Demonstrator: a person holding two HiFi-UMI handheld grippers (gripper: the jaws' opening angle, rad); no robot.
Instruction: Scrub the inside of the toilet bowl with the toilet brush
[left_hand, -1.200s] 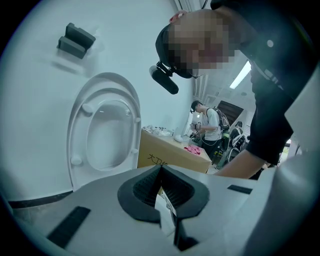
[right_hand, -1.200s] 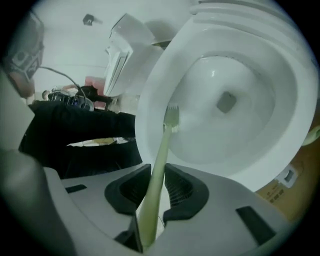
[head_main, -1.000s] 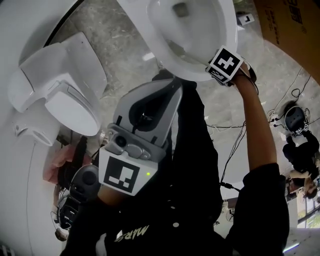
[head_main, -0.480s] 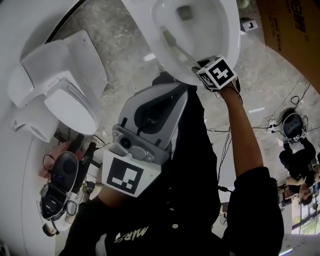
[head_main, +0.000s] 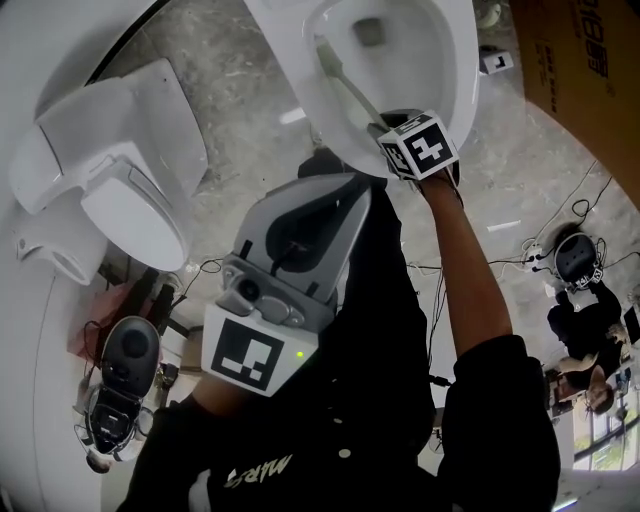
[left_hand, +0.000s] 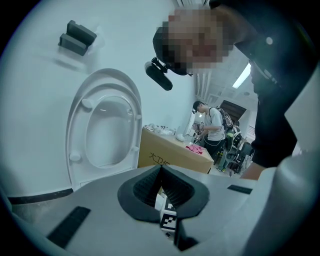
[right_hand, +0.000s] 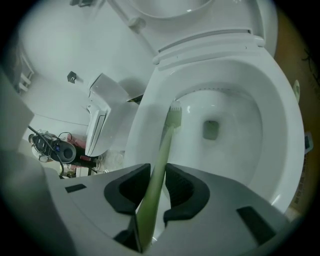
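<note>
The white toilet bowl is at the top of the head view; in the right gripper view its rim curves round a drain. My right gripper is shut on the pale green handle of the toilet brush. The handle reaches into the bowl, and the brush head rests against the inner left wall. My left gripper is held in front of my torso, shut with nothing in it, away from the bowl.
A second white toilet stands to the left. A cardboard box is at the upper right. Cables and gear lie on the stone floor, and a person crouches at the right. The raised seat leans against the wall.
My right gripper has moved left along the bowl's near rim, and the brush has swept toward the left inner wall. The left gripper has hardly moved.
</note>
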